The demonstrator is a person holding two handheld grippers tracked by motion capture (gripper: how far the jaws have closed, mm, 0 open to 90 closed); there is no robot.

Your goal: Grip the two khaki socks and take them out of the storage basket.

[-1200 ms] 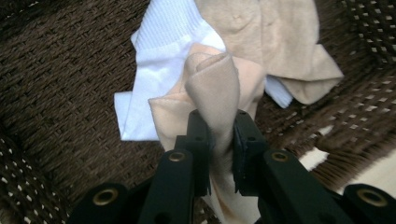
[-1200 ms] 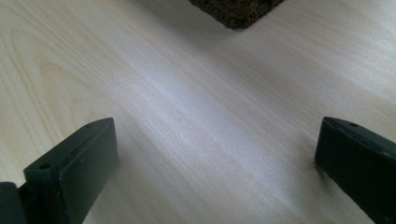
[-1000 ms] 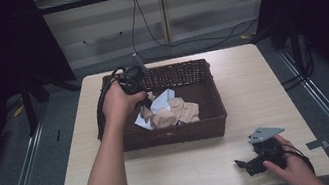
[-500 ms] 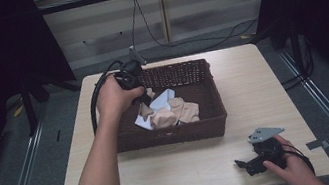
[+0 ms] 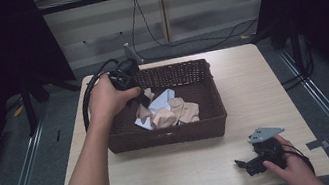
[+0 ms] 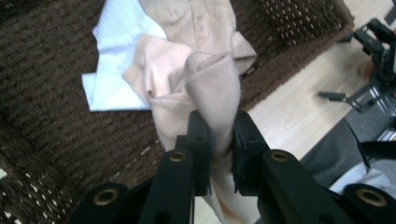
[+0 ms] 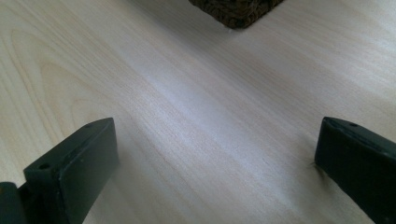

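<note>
A brown wicker basket (image 5: pixel 175 137) stands mid-table with beige cloths (image 5: pixel 176 114) and a white cloth (image 5: pixel 164 100) in it. My left gripper (image 5: pixel 143 97) hangs over the basket's left part, held by a hand, its jaws pointing down into it. In the left gripper view the left gripper (image 6: pixel 219 126) is shut on a beige cloth (image 6: pixel 212 88), which hangs pinched above the white cloth (image 6: pixel 116 56). My right gripper (image 5: pixel 243 165) rests on the table at the front right, open, and the right gripper (image 7: pixel 215 149) has bare wood between its jaws.
The wooden table (image 5: pixel 247 83) has free surface right of the basket and along the front edge. Cables (image 5: pixel 157 33) run on the floor behind the table. The basket's corner (image 7: pixel 236 11) lies ahead of the right gripper.
The left hand has risen and drawn back toward the basket's far left corner, lifting the pinched beige cloth. The right hand has kept still.
</note>
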